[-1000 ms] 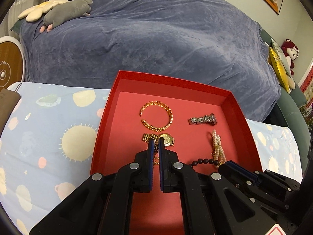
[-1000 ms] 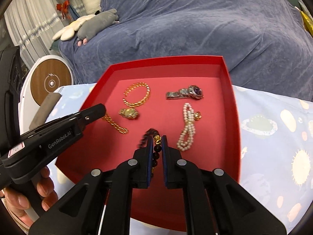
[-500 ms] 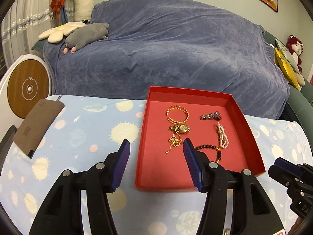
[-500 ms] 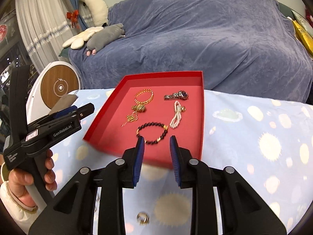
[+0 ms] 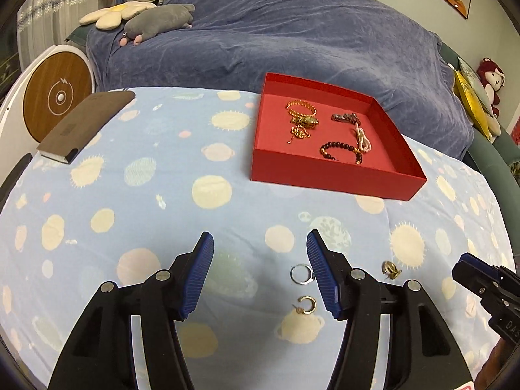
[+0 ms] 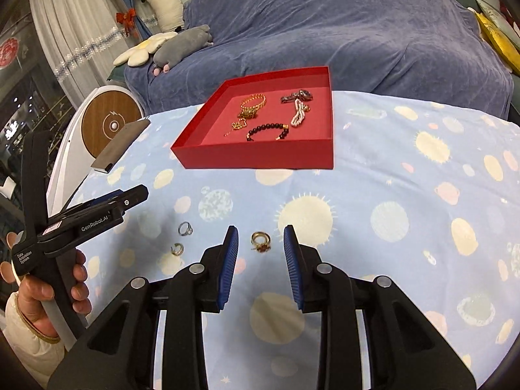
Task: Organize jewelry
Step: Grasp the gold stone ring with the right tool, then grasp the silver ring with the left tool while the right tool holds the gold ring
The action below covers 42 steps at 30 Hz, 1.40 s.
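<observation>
- Both grippers have pulled back from the red tray (image 5: 334, 178) since a second ago, when each was closed low over its floor; the tray now lies well ahead of them, and the jewelry they were pinched on then lies inside it
- blue cloth (image 5: 162, 195) printed with suns and planets covers the table; behind it sits a sofa under a blue-grey throw (image 5: 292, 32)
- a brown notebook (image 5: 84, 126) lies at the cloth's far left edge, well apart from the tray
- left gripper (image 5: 260, 273) hovers over bare cloth, jaws apart and opening, nothing between the pads
- right gripper (image 6: 261, 260) hovers with jaws partly apart and clamped on nothing; a gold ring with a red stone (image 6: 261, 241) lies on the cloth in the gap ahead of its tips
- inside the tray: a gold bangle (image 5: 300, 108), a gold watch with chain (image 5: 304, 123), a silver watch (image 5: 345, 117), a pearl bracelet (image 5: 362, 136) and a dark bead bracelet (image 5: 339, 150)
- a silver ring (image 5: 300, 273) lies just beside the left gripper's right finger; a small gold hoop (image 5: 306, 304) lies nearer the camera
</observation>
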Tool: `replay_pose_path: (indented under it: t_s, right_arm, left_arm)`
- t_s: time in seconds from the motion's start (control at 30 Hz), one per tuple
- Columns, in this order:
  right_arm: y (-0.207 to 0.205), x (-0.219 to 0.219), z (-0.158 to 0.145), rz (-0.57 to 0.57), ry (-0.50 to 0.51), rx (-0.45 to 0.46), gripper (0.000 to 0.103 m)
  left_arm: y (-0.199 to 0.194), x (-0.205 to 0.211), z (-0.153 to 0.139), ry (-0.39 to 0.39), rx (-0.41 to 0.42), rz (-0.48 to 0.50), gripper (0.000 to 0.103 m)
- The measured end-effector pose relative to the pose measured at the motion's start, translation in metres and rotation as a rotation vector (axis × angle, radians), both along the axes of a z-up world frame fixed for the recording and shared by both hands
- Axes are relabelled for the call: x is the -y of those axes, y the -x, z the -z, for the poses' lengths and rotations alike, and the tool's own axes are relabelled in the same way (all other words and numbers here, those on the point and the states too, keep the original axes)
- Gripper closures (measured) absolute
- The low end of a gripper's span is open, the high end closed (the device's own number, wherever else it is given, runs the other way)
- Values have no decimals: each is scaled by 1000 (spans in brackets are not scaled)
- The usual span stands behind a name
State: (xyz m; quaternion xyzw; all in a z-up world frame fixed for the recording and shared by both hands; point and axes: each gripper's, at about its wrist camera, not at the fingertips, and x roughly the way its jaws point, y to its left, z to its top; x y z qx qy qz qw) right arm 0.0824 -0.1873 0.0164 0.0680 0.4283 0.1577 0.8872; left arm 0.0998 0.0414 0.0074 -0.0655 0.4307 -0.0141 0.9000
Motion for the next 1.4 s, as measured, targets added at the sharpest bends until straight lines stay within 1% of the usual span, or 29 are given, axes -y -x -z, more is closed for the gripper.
replay_pose_path:
  t_s: [0.07,0.23,0.37,0.57,0.67,1.03,1.1,1.13,1.17,1.2,1.4]
  right_arm:
    - [0,-6,7,-11,21,-7,75]
    - [-2,-19,27,-38,53,-45,75]
    - [-5,-27,33,-50,66,-54,75]
    - [-14,-32,43,-49,89,-65,75]
    - [-18,-35,46,-50,98,-66,75]
    - [-27,-41,57,-57,124,-71,75]
    - [-28,-42,57,-58,124,-73,78]
    - [-29,-42,58,-59,124,-74,81]
    - [-29,-42,59,-62,123,-77,87]
    - [-29,-42,59,-63,124,-78,89]
    - [-28,-38,55,-52,117,-63,89]
  left_arm:
    - [5,2,6,14,-6,14,45]
    - [11,11,19,-28,-22,72,45]
    - [12,9,28,-11,-54,97,45]
    - [22,9,29,-9,-51,131,45]
    - [25,12,33,-23,-54,145,45]
    - [24,15,37,-19,-65,163,45]
    - [24,16,37,-18,-65,164,45]
    - [23,16,38,-18,-66,165,45]
    - [23,17,38,-18,-67,166,45]
    - [22,17,38,-17,-67,167,45]
    - [22,16,39,-12,-68,164,45]
